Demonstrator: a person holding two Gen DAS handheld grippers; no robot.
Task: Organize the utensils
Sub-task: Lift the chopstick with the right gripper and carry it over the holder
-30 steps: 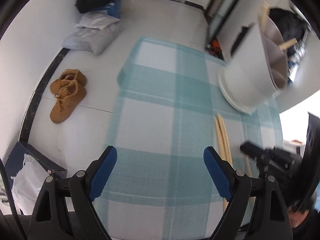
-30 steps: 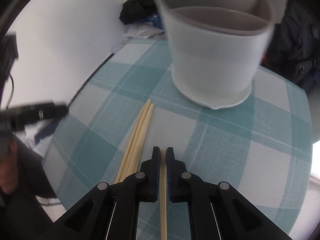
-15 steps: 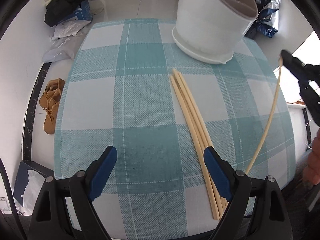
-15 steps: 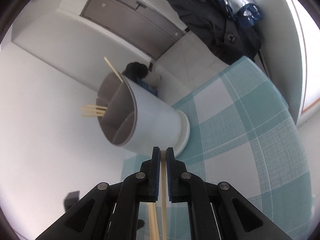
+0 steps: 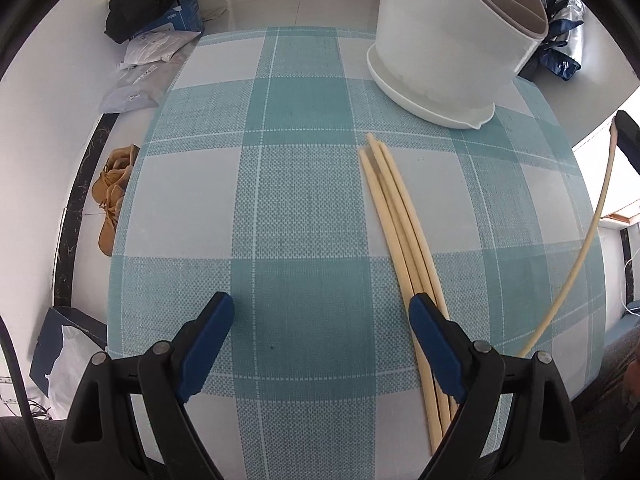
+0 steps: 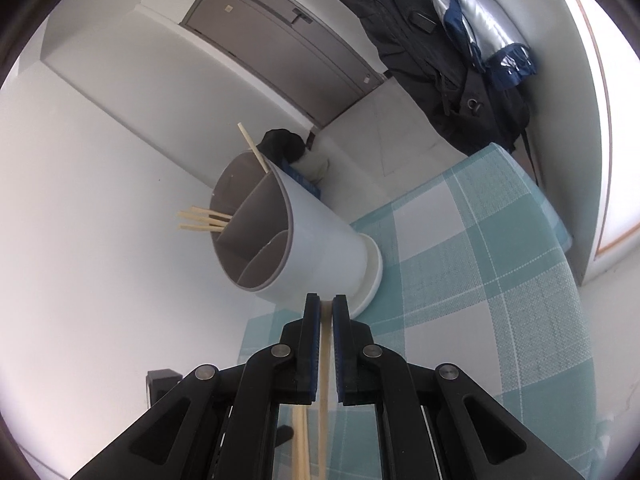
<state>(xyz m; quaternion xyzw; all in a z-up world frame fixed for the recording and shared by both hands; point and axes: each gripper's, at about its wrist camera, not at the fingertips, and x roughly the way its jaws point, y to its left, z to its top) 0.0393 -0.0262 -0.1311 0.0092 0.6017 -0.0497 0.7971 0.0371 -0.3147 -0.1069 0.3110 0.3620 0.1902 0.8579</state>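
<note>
My right gripper [image 6: 326,312], clamped on one chopstick [image 6: 325,360], faces the holder [image 6: 320,240] ahead; my left gripper [image 5: 320,312] gapes empty.

On the table [image 5: 300,208] three chopsticks [image 5: 396,224] lie side by side, running from just before the holder [image 5: 444,52] back under the left gripper's [image 5: 320,328] right finger. The holder stands at the table's far right, with sticks [image 6: 204,218] in its compartments. Off the left edge, shoes [image 5: 110,196] and bags [image 5: 148,64] lie on the floor.
</note>
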